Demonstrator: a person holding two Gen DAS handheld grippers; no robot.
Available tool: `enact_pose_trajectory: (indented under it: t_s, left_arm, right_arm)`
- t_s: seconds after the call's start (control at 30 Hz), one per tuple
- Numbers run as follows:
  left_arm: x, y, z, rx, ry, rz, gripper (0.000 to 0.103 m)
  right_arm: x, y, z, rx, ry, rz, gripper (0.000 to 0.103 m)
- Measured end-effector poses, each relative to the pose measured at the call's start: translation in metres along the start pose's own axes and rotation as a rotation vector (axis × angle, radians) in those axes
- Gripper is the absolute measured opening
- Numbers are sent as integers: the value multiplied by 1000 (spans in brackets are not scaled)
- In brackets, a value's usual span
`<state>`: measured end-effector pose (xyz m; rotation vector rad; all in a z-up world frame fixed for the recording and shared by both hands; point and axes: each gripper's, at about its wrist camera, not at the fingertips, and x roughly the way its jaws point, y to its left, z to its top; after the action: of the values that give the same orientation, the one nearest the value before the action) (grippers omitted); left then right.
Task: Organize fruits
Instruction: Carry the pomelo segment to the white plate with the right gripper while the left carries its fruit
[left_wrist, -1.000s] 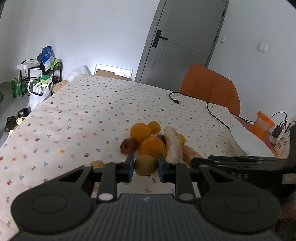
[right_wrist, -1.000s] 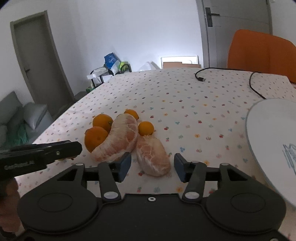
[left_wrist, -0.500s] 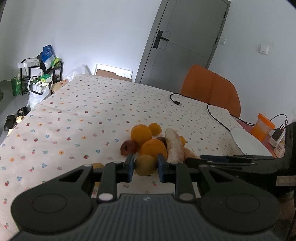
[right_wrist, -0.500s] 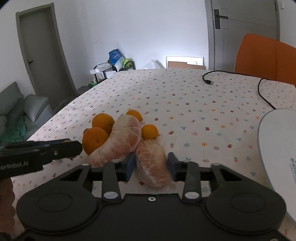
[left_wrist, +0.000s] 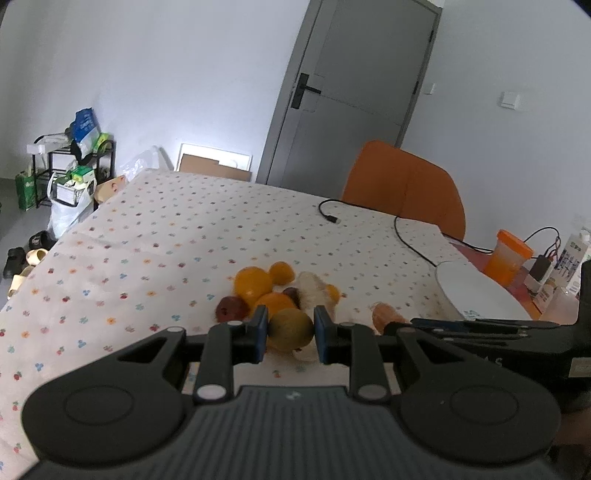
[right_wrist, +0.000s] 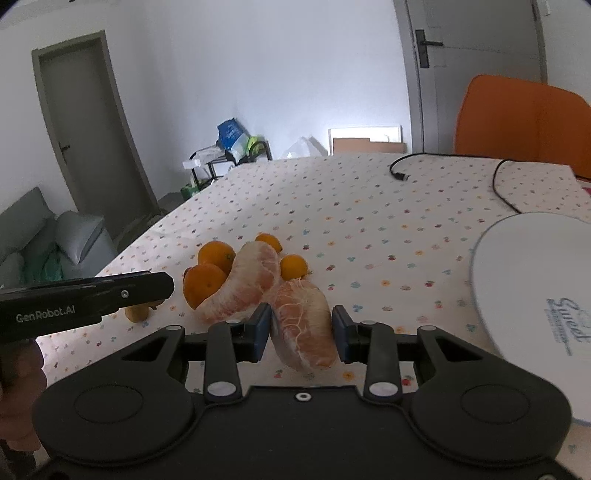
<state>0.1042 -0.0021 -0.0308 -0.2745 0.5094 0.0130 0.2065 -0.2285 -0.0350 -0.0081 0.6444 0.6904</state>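
My left gripper (left_wrist: 289, 334) is shut on a yellow-green round fruit (left_wrist: 290, 329) and holds it above the tablecloth. Behind it lies the fruit pile: oranges (left_wrist: 253, 283), a dark red fruit (left_wrist: 231, 309) and a peeled pomelo piece (left_wrist: 314, 290). My right gripper (right_wrist: 301, 328) is shut on a peeled pomelo segment (right_wrist: 304, 323), lifted slightly. A larger pomelo segment (right_wrist: 243, 282), oranges (right_wrist: 205, 286) and a small tangerine (right_wrist: 293, 266) lie to its left. A white plate (right_wrist: 532, 291) is on the right, also in the left wrist view (left_wrist: 476, 291).
A black cable (left_wrist: 369, 218) runs across the far tablecloth. An orange chair (left_wrist: 404, 184) stands behind the table. An orange cup (left_wrist: 511, 256) and a charger sit at the right edge. The left gripper's body (right_wrist: 85, 297) reaches in from the left.
My right gripper closed on the pomelo segment and raised it. My left gripper lifted with the yellow-green fruit still in it.
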Motion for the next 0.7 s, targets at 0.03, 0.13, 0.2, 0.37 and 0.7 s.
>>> enact_pose_trajectory:
  t_s: [0.03, 0.13, 0.2, 0.37, 0.7]
  left_arm:
    - [0, -2, 0, 4, -1, -3, 24]
    - [-2, -10, 1, 14, -4, -11, 24]
    - [-2, -14, 1, 22, -5, -15, 24]
    - [-1, -25, 4, 41, -6, -31, 24]
    - [16, -62, 12, 97, -8, -85, 24]
  right_arm:
    - [-3, -2, 0, 4, -6, -3, 34]
    - [-12, -7, 1, 14, -26, -11, 34]
    - [-17, -9, 1, 19, -37, -16, 34]
    - [-28, -19, 4, 31, -67, -40, 34]
    - [-56, -47, 5, 56, -113, -94, 34]
